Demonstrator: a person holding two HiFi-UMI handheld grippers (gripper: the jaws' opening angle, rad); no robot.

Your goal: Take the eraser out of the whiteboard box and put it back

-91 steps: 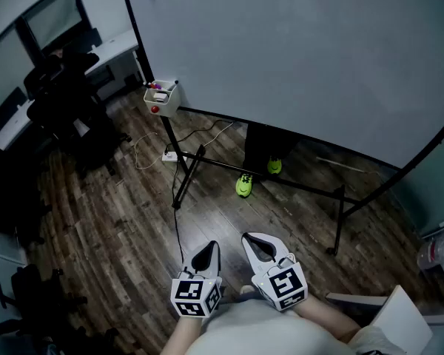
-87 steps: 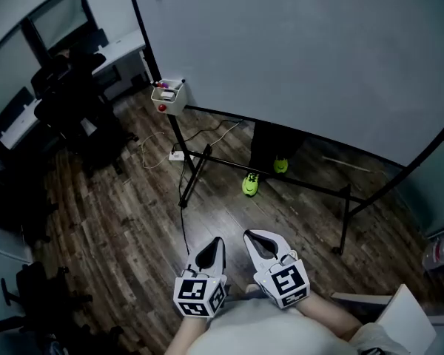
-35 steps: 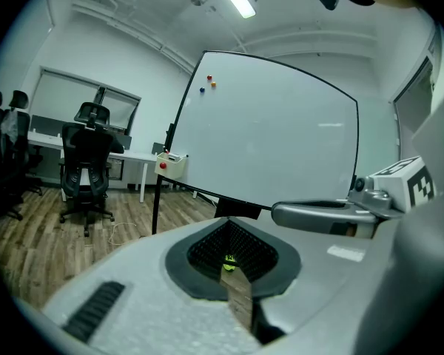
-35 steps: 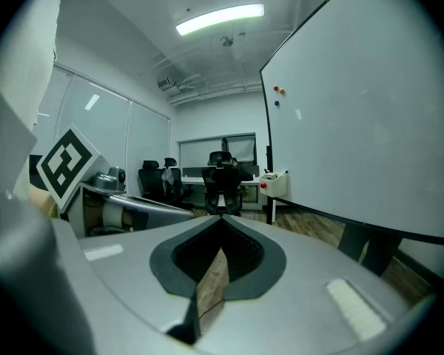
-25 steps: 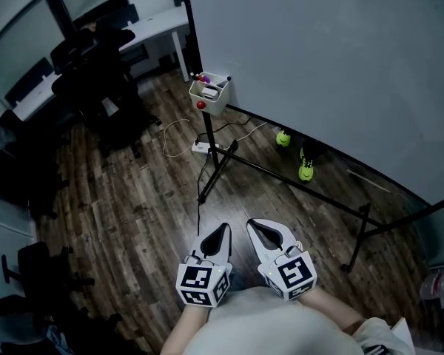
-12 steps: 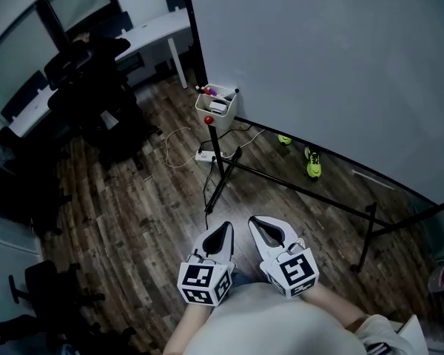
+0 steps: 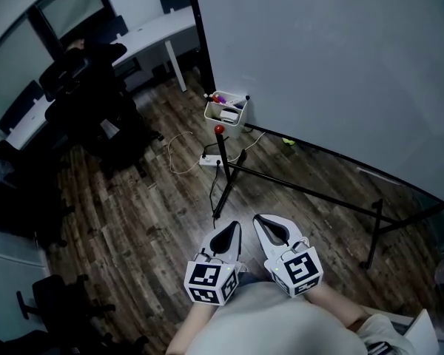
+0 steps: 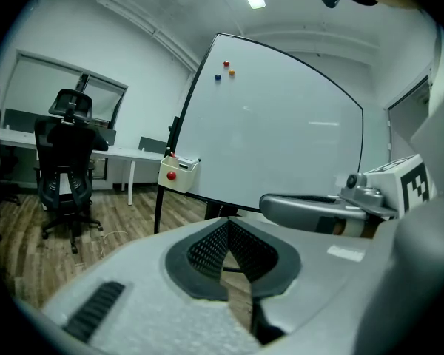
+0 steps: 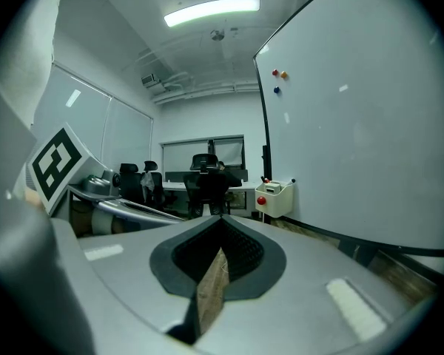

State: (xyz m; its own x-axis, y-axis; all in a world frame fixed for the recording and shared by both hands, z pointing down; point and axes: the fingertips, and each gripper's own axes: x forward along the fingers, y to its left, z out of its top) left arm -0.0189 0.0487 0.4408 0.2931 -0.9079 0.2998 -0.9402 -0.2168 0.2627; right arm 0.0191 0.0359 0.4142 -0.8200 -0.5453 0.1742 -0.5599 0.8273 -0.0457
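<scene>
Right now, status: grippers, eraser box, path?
Left gripper and right gripper shut, empty. Whiteboard box ahead at the board's corner, not yet reached. Stand leg, power strip on floor between.

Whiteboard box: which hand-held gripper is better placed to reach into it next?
Left, slightly. In the head view the box stands straight ahead of the left hand-held gripper; the right hand-held gripper is further aside. Both are shut and far off.

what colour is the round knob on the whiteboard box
Red. The knob on the cream box shows best in the right gripper view.
</scene>
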